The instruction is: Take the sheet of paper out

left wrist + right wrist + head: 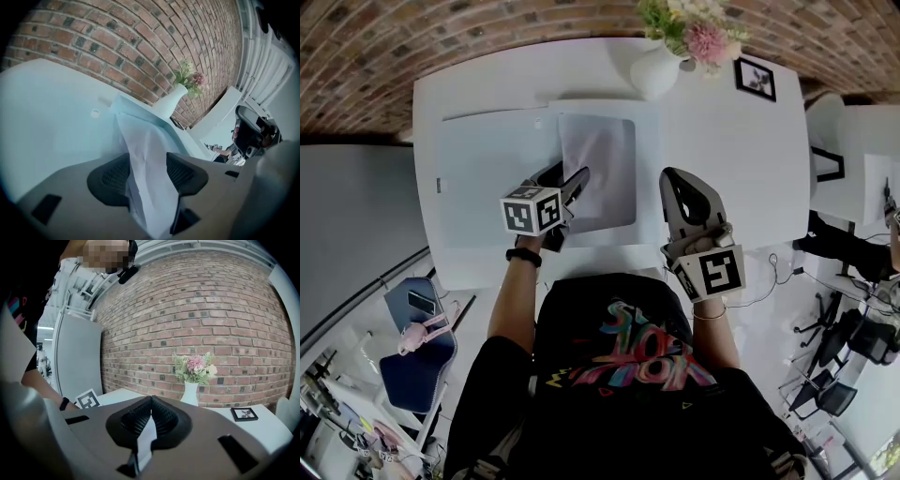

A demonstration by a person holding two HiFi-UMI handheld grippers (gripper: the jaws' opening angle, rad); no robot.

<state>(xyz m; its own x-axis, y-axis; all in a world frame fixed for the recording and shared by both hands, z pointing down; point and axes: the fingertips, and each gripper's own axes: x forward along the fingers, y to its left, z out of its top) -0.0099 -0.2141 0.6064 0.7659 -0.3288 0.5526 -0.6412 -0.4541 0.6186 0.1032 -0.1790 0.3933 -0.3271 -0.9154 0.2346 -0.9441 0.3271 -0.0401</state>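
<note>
**White table by a brick wall: sheet sits between the spread left jaws**

White tabletop fills the middle of the head view, with a brick wall curving across the top of the frame. A pale blue folder lies flat at centre left. The sheet of paper rests on the folder's right half.

The left gripper reaches over the sheet's lower left corner and hides it in the head view. In the left gripper view its jaws stand wide apart. The sheet rises in a creased fold between the dark pads, which do not squeeze it. The folder spreads to the left behind it.

The right gripper is just right of the folder, over bare table. In its own view the jaws are together, with the tips touching.

A white vase of pink and cream flowers stands at top centre, close behind the folder's far edge. A small black picture frame lies to the right of the vase. Both are apart from the sheet.

A chair with a blue seat is at lower left, and black office chairs are at lower right. A black wristband shows on the left wrist.
</note>
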